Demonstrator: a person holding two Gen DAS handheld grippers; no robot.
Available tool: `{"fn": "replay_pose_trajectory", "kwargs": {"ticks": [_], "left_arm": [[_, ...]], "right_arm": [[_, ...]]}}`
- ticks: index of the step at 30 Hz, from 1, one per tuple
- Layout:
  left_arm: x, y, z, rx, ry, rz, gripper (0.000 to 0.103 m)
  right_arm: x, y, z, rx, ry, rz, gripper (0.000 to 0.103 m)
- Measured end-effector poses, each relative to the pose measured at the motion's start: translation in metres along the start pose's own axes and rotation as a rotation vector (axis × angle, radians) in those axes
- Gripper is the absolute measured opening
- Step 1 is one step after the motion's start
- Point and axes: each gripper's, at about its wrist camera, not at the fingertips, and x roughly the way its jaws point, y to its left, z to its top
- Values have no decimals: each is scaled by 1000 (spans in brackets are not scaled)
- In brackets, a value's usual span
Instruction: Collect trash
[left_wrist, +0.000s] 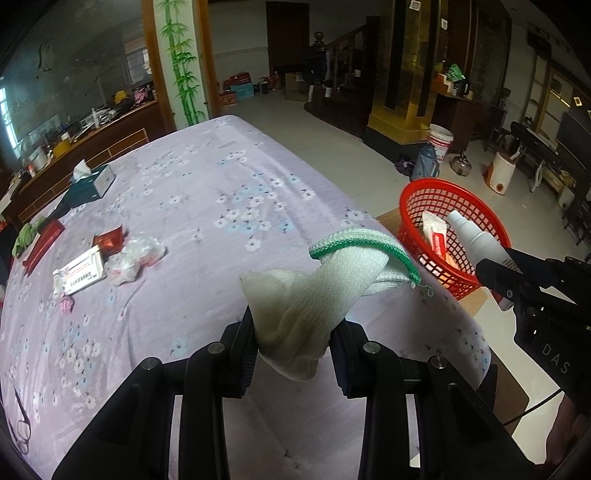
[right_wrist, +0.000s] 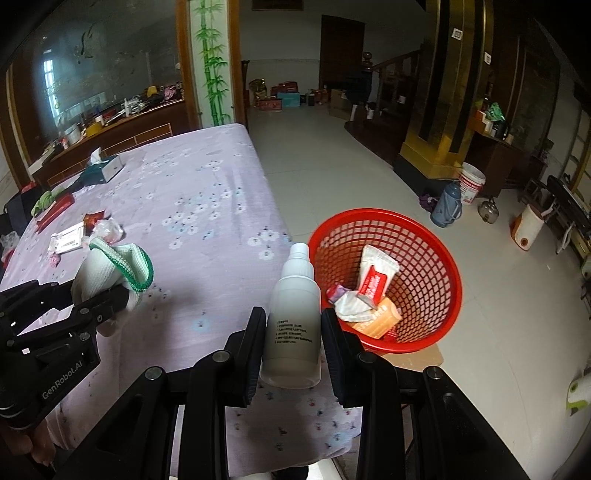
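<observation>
My left gripper (left_wrist: 293, 334) is shut on a white knitted glove (left_wrist: 325, 280) with a green cuff, held above the purple flowered table cover (left_wrist: 207, 192). That glove (right_wrist: 107, 269) shows at the left of the right wrist view too. My right gripper (right_wrist: 293, 332) is shut on a white spray bottle (right_wrist: 293, 314), upright, just left of the red mesh basket (right_wrist: 424, 236). In the left wrist view the bottle (left_wrist: 476, 240) hangs over the basket (left_wrist: 424, 192) rim. Wrappers (right_wrist: 373, 291) lie inside the basket.
On the table's left lie a white box (left_wrist: 79, 273), crumpled clear plastic (left_wrist: 135, 258), a red packet (left_wrist: 109, 242), a red case (left_wrist: 42, 245) and a tissue box (left_wrist: 92, 182). On the tiled floor stand a bucket (right_wrist: 471, 188), a thermos (right_wrist: 447, 205) and a kettle (right_wrist: 488, 211).
</observation>
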Motion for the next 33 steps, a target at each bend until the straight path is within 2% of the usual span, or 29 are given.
{"fn": "replay_pose_trajectory", "kwargs": {"ticks": [9, 12, 15, 20, 29, 31, 33], "left_arm": [[11, -25, 13, 37, -2, -35, 33], [15, -34, 21, 61, -2, -62, 33], [16, -48, 35, 92, -11, -114, 33], [29, -71, 64, 88, 34, -244, 33], [71, -118, 96, 89, 97, -356, 34], [77, -128, 100, 109, 95, -372, 38], [81, -135, 104, 116, 102, -367, 53]], "right_arm": [[2, -25, 2, 33, 2, -30, 33], [1, -44, 8, 79, -5, -41, 33], [-2, -77, 17, 164, -22, -43, 33], [1, -127, 29, 290, -18, -25, 33], [29, -168, 43, 400, 39, 96, 33], [37, -173, 48, 403, 42, 101, 33], [47, -180, 53, 415, 60, 120, 34]]}}
